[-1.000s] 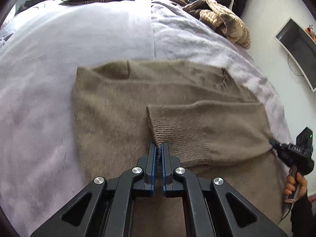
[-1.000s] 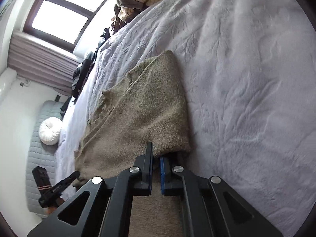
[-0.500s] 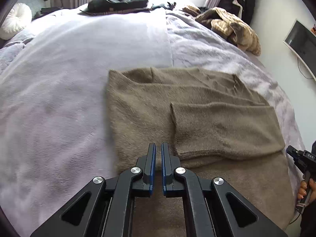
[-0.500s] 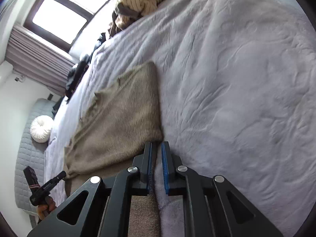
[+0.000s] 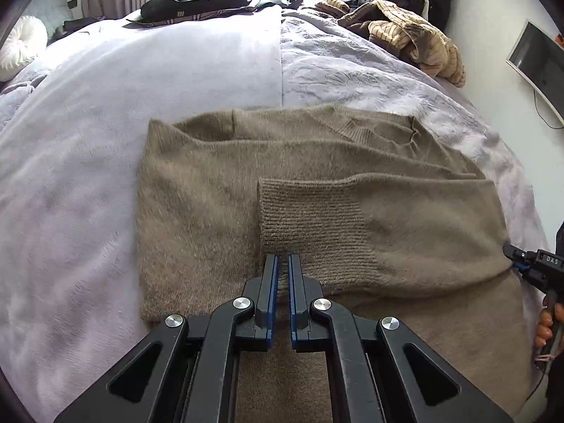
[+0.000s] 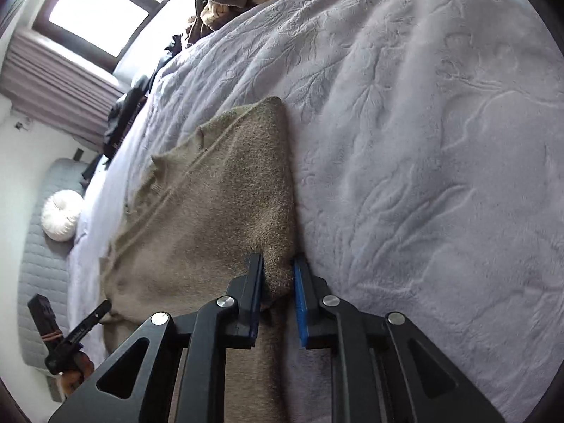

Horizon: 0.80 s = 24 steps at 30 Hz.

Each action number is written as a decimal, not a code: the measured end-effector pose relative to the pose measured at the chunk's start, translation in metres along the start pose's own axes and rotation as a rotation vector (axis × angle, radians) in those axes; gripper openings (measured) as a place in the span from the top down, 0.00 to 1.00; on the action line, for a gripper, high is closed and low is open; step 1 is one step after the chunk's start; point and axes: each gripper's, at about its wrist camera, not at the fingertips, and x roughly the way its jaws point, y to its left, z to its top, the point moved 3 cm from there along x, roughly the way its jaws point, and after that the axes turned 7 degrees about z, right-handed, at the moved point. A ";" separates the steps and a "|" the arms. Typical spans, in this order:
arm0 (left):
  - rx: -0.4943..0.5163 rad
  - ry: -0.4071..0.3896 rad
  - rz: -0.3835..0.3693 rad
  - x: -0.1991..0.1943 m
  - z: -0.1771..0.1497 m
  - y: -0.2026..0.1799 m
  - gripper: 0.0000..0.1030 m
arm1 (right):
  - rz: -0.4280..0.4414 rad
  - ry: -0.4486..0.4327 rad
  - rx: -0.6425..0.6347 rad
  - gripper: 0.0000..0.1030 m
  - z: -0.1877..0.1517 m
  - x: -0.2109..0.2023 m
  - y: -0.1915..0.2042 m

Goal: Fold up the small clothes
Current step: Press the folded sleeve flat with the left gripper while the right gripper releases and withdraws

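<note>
Now the right gripper (image 6: 277,264) has let go: its jaws have just been opening and stand slightly apart around the fuzzy taupe sweater (image 5: 317,197) edge, which a second ago they pinched. The left gripper (image 5: 283,264) is closed, empty, over the ribbed cuff (image 5: 310,218). The sweater lies on the embossed lavender bedspread (image 6: 423,141).

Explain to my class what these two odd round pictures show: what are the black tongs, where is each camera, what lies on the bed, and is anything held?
A person folds a sweater on a bed, holding a two-finger gripper in each hand. Each gripper carries a wide-angle camera looking along its fingers. One picture comes from the left gripper, shut with nothing visibly in it, over the folded-in sleeve. The other comes from the right gripper: its jaws have just been opening, with the sweater's edge between them, seemingly let go. More clothes lie further off.
</note>
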 end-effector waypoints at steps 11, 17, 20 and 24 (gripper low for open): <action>0.024 -0.008 0.035 -0.010 -0.008 -0.001 0.94 | 0.004 -0.055 0.016 0.79 -0.021 -0.034 0.002; 0.022 0.003 0.042 -0.015 -0.014 -0.002 0.94 | 0.007 -0.059 0.044 0.79 -0.037 -0.047 0.000; 0.024 0.009 0.053 -0.018 -0.019 -0.003 0.94 | 0.000 -0.050 0.040 0.79 -0.043 -0.049 0.003; 0.026 0.017 0.079 -0.023 -0.027 -0.004 0.94 | 0.001 -0.040 0.023 0.74 -0.051 -0.051 0.010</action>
